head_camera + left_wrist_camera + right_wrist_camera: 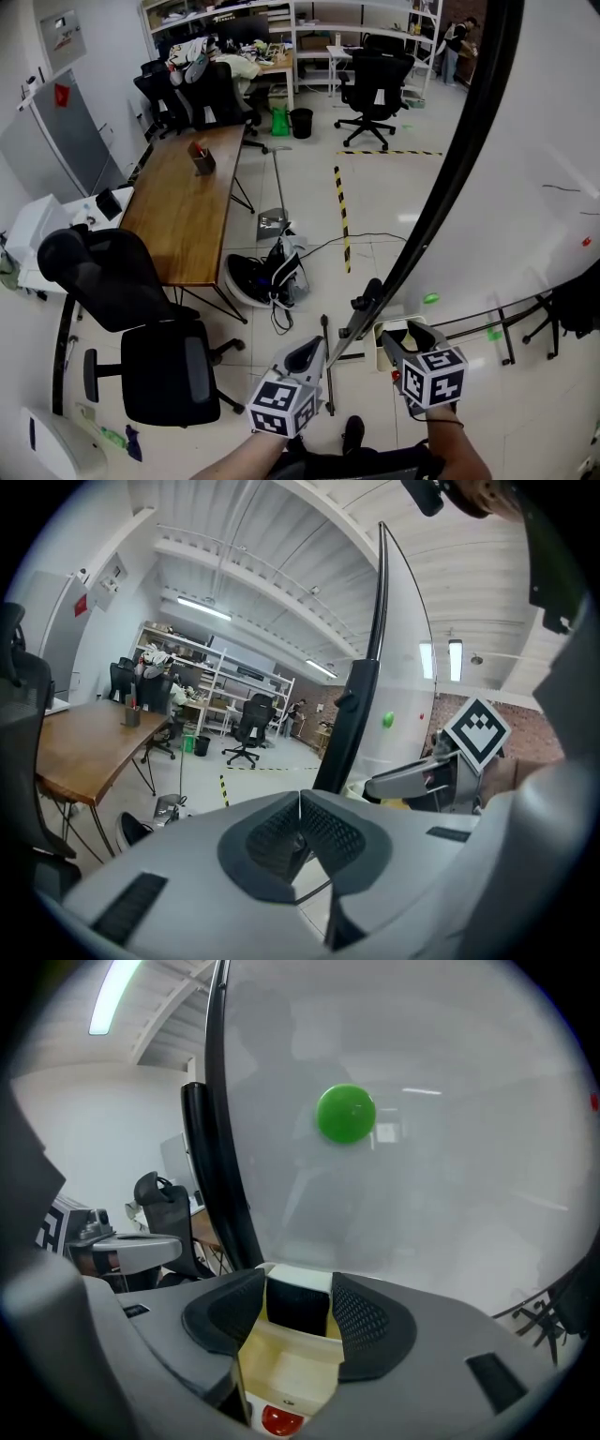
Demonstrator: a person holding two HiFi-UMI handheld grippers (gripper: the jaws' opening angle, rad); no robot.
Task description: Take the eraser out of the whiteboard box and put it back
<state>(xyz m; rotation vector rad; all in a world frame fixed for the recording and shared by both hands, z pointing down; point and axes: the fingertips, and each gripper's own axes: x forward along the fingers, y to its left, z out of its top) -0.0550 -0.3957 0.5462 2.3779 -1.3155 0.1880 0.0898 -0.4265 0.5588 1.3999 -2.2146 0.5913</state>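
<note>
Right gripper, claw released, frames the dark eraser between its jaws, unpressed, in the far compartment of the whiteboard box (left gripper clenched on nothing, alongside). A skewed close could jam a jaw on the box wall. The whiteboard blocks just behind; up and back looks free.

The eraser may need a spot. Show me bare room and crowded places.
Wooden table: bare from its near end up to the pen holder. Box: empty compartment between eraser and red piece. Crowded: floor gear by the table's near leg.
</note>
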